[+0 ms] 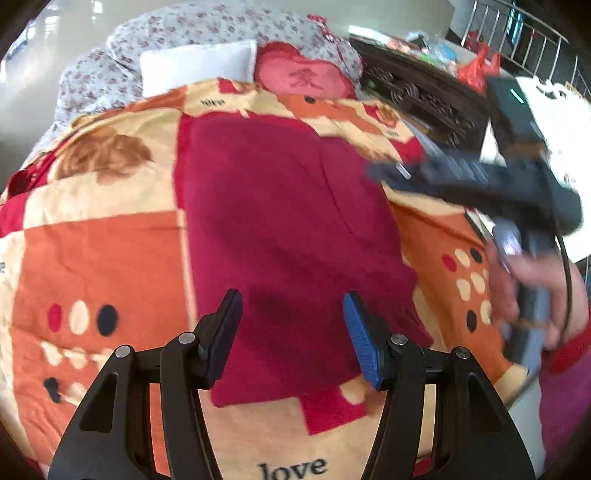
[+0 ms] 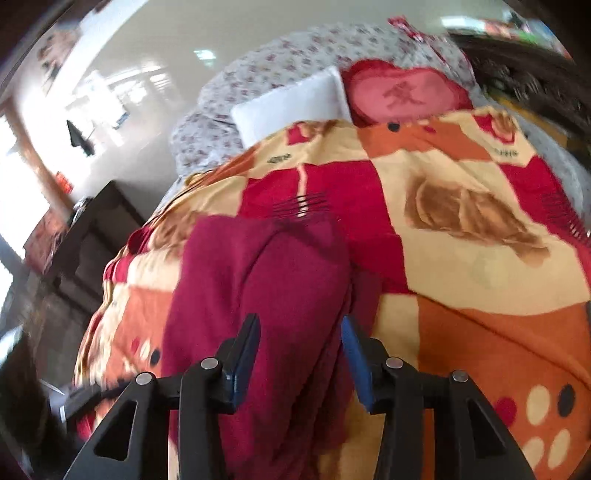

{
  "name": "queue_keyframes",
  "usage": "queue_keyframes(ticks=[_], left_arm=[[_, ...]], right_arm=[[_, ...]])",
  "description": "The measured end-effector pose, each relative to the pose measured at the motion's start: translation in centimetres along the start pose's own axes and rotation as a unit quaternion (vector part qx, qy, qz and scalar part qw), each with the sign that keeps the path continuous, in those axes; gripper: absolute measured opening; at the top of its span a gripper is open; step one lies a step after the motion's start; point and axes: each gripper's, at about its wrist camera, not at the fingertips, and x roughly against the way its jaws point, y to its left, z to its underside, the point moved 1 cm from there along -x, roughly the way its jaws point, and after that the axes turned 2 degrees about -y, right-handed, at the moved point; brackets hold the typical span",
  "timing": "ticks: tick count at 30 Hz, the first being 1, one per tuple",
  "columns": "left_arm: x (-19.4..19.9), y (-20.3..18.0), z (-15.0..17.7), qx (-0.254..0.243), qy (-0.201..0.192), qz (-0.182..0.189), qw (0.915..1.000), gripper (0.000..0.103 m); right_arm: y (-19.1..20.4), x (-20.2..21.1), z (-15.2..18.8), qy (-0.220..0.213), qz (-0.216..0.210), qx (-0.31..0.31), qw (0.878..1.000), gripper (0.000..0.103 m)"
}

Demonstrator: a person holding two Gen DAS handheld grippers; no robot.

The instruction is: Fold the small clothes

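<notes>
I am working over a bed covered by a patchwork quilt (image 1: pixel 103 258) in orange, cream and red squares, with dots, brown bear figures and the word "love" printed near its front edge. At the head of the bed lie a white pillow (image 1: pixel 199 64), a red heart-shaped cushion (image 1: pixel 299 77) just beside it, and a grey floral duvet (image 1: pixel 122 55) bunched behind both. A dark carved wooden headboard or cabinet (image 1: pixel 417 92) runs along the right side of the bed, with a metal railing (image 1: pixel 517 33) beyond it. The dark red garment (image 1: pixel 280 221) lies spread flat on the middle of the quilt, its long edges running from the front edge toward the pillows. My left claw (image 1: pixel 291 321) hangs above the garment's near end, jaws spread wide with nothing between them. In the same view my right claw (image 1: pixel 399 171) shows from the side, blurred, reaching in over the garment's right edge, my right hand (image 1: pixel 532 295) wrapped around its handle. From the right wrist view, my right claw (image 2: pixel 299 350) is spread apart too, with a raised fold of the red cloth (image 2: pixel 266 295) running up between the pads; through the blur I cannot tell whether either pad touches it.
</notes>
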Motion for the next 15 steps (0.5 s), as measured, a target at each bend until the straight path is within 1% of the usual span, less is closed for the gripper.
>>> queue_keyframes(ticks=[1,2,4,5,6,8,9,10,11,12,15], left_arm=[[-0.3,-0.3,0.2,-0.001,0.004,0.003,1.0000,0.056],[-0.6,-0.5,0.4,-0.002,0.008,0.007,0.9999,0.056],[-1.2,-0.9,0.7,-0.004,0.013,0.011,0.9999,0.056],[-1.4,-1.0,0.8,-0.006,0.014,0.014,0.9998,0.056],[-1.6,-1.2,0.9,-0.006,0.015,0.016,0.9997,0.056],[-2.2,-1.5,1.1,0.001,0.016,0.023,0.9996,0.056],[-2.5,-1.7,1.2,0.002,0.019,0.024,0.9995,0.056],[-2.9,-1.9,1.2,-0.001,0.021,0.020,0.9996,0.056],[-3.0,-2.0,1.2,-0.003,0.023,0.017,0.9996,0.056],[-3.0,-2.0,1.2,-0.004,0.022,0.017,0.9996,0.056],[-3.0,-1.8,1.2,-0.003,0.022,0.024,0.9995,0.056]], right_arm=[[-0.4,-0.8,-0.5,0.002,-0.011,-0.011,1.000,0.037],[-0.7,-1.4,-0.7,0.005,-0.011,-0.014,1.000,0.031],[-0.6,-1.6,-1.4,-0.001,0.002,0.001,1.000,0.009],[-0.5,-1.5,-1.8,-0.010,0.012,0.015,1.000,0.008],[-0.4,-1.3,-2.3,-0.019,0.023,0.030,0.999,0.000],[-0.3,-1.1,-3.1,-0.034,0.048,0.057,0.997,0.000],[-0.5,-1.5,-3.3,-0.030,0.049,0.055,0.997,0.000],[-0.9,-1.9,-3.3,-0.021,0.041,0.047,0.998,0.000],[-1.4,-2.3,-3.3,-0.006,0.025,0.031,0.999,0.000],[-1.6,-2.1,-3.2,-0.002,0.011,0.018,1.000,0.000],[-1.1,-0.2,-2.7,-0.020,-0.006,0.016,1.000,0.002]])
